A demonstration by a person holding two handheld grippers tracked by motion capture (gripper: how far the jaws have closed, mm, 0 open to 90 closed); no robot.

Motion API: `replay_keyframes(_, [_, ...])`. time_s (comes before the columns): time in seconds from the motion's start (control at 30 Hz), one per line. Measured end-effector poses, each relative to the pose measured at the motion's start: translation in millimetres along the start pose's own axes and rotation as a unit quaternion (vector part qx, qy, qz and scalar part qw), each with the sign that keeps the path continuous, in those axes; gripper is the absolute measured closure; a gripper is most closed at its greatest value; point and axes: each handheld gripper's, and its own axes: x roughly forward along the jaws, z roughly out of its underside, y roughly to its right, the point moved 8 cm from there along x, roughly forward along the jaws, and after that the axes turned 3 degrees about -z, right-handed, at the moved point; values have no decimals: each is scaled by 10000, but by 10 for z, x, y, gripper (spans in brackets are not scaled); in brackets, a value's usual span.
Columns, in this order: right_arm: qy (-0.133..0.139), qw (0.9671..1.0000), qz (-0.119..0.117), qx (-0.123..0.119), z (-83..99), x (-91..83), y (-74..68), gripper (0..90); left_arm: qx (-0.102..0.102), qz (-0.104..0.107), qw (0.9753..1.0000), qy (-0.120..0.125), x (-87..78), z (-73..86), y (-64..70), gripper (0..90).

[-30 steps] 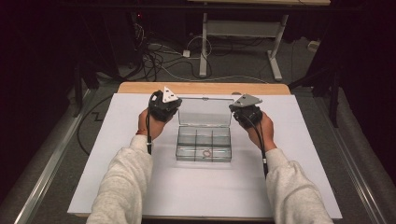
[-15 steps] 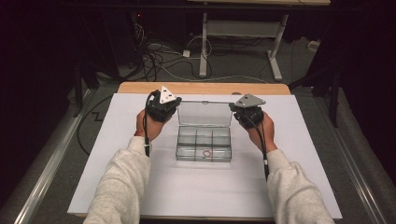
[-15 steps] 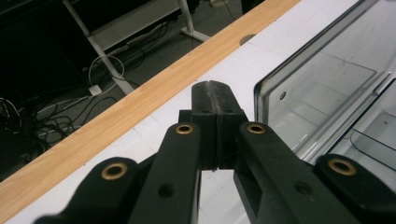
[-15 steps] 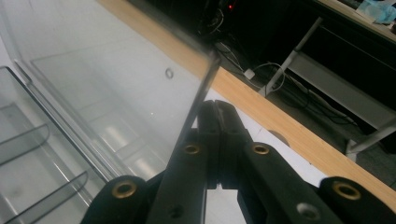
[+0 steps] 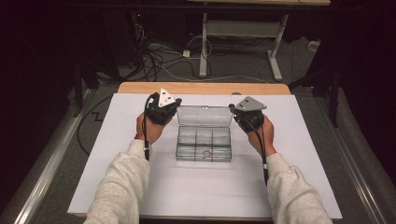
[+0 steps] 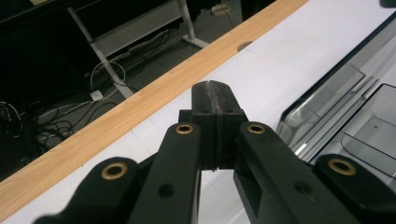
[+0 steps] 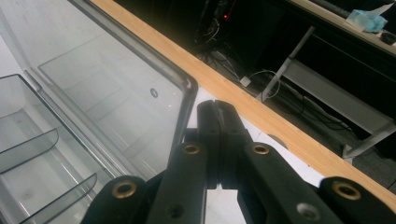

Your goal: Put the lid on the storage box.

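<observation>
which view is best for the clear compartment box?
The high view: the whole clear box shows, lid open and a small item in a front compartment, with the left gripper and right gripper either side. The left gripper view catches one edge; the right gripper view shows a lid corner and some dividers.

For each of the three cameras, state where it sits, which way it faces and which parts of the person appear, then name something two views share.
High view: above the person's side, looking forward and down on the white table; both sleeves, hands, left gripper and right gripper flank the clear box.
Left gripper view: rides the left gripper, facing the wooden table edge; shut jaws, box at right.
Right gripper view: rides the right gripper, facing the same edge; shut jaws, open lid at left.
Shared: both gripper views show the box and wooden edge.
</observation>
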Motion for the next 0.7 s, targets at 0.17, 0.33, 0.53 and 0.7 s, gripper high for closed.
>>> replay_keyframes(0.17, [58,9999,27,78,10,-29,-19,900,-164,-38,9998,124,-23,7,28,874])
replay_keyframes(0.33, [82,9998,125,112,31,-54,-48,900,-310,-110,9992,223,-50,28,59,875])
replay_keyframes(0.53, [123,9996,192,151,23,-94,-67,900,-277,-138,9987,408,-69,20,86,876])
replay_keyframes(0.7, [136,9996,189,174,32,-108,-83,900,-426,-266,9981,352,-102,68,114,876])
